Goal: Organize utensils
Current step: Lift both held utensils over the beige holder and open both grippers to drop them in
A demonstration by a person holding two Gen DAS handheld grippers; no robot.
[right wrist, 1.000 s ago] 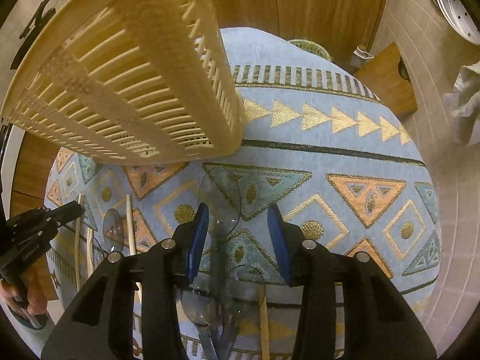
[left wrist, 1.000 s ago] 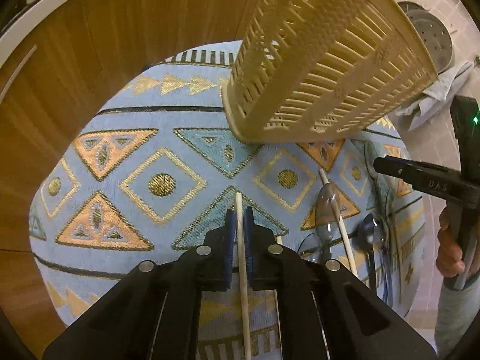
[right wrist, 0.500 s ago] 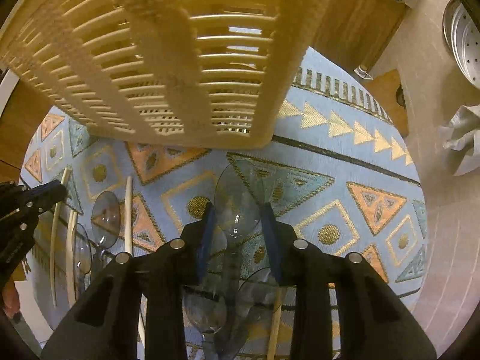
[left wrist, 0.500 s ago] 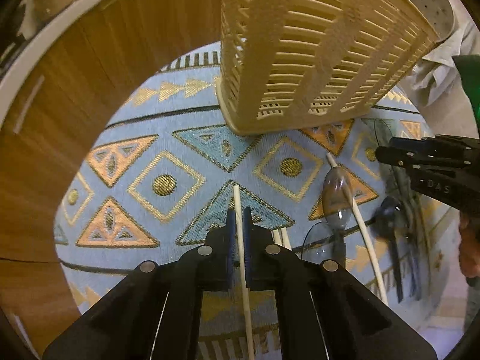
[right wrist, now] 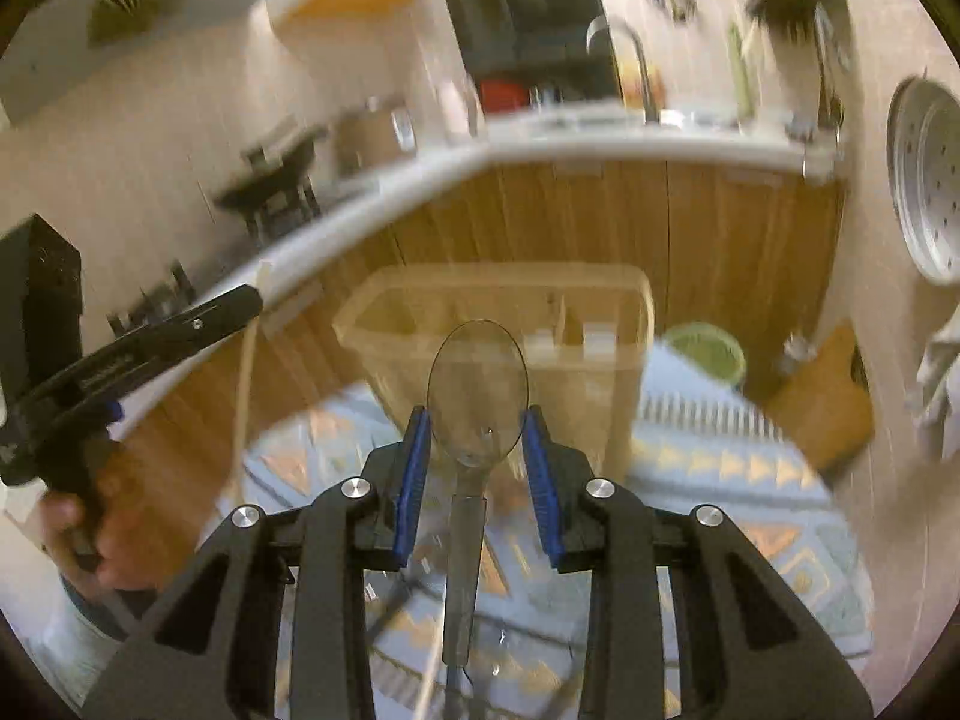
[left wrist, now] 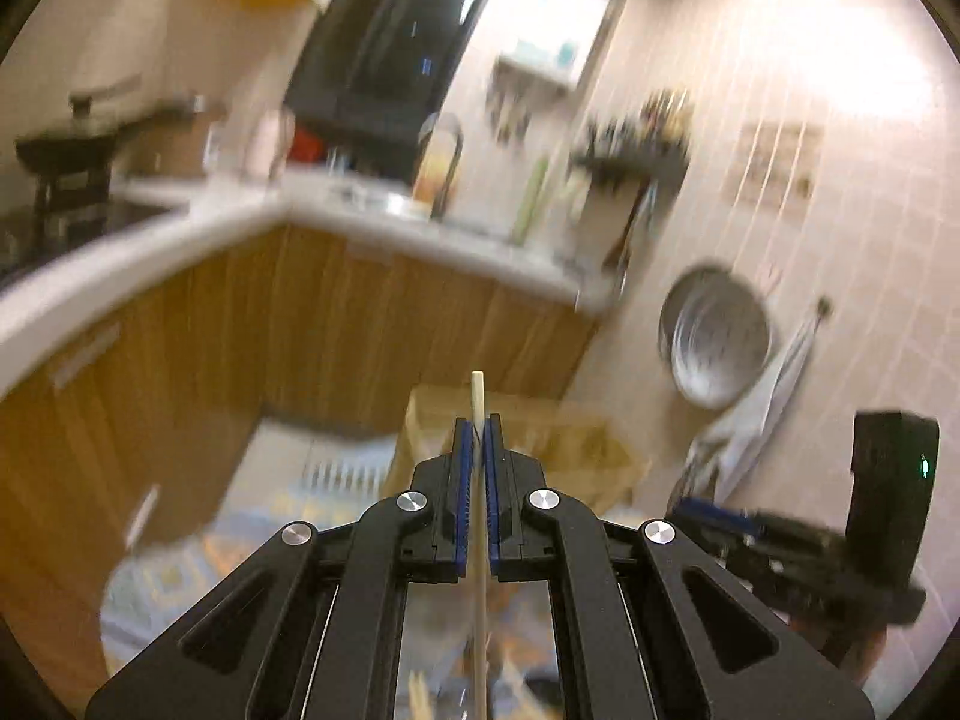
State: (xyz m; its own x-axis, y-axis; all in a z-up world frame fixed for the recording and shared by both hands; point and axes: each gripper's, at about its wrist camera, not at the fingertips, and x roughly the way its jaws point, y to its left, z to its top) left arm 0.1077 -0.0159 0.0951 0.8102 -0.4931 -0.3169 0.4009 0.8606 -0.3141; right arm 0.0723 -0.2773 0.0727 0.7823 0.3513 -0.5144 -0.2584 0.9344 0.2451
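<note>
My left gripper [left wrist: 477,427] is shut on a thin wooden chopstick [left wrist: 478,546] and holds it lifted, its tip pointing up and forward. It also shows in the right wrist view [right wrist: 243,306] at the left, chopstick [right wrist: 245,384] hanging below it. My right gripper [right wrist: 477,420] is shut on the bowl of a clear plastic spoon [right wrist: 478,387], lifted off the mat. The beige slotted utensil basket [right wrist: 498,324] stands upright just beyond both grippers, its top open; it is blurred in the left wrist view [left wrist: 528,438].
A round blue patterned mat [right wrist: 708,480] lies below with more utensils [left wrist: 456,684] on it. Wooden cabinets [left wrist: 360,324] and a white counter [right wrist: 540,138] stand behind. A green bowl [right wrist: 705,351] and a wooden board [right wrist: 822,402] sit on the floor at right. A metal pan [left wrist: 714,342] leans on the wall.
Both grippers have lifted and tilted up from the mat, carrying the chopstick and the spoon. The right gripper has closed on the spoon. The basket now appears below, in front.
</note>
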